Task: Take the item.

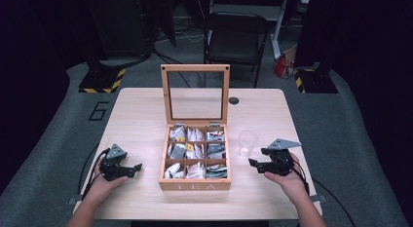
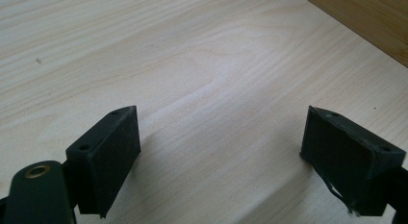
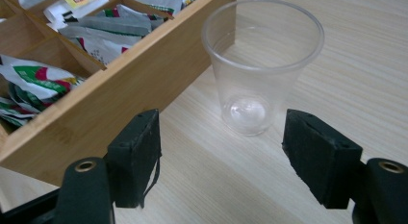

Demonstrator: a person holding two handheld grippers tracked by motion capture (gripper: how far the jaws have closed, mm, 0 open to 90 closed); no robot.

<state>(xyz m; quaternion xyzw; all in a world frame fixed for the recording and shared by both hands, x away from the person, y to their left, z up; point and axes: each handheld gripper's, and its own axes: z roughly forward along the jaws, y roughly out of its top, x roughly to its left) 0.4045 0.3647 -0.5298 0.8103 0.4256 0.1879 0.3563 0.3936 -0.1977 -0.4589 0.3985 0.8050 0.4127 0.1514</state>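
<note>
The cup [image 3: 262, 65], thin, light and easily crushed, stands at 3 o'clock of the tea box [image 1: 195, 183], ahead of the wide, empty right gripper [image 3: 235, 156], and should be taken gently at mid-wall

Black folding chair [image 1: 235, 36], hazard-striped stand bases [image 1: 103, 81] — behind

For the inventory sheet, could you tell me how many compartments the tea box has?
9, in a three-by-three grid inside the tea box: three along the back by the lid hinge, three across the middle, three along the front. All hold tea bags.
</note>
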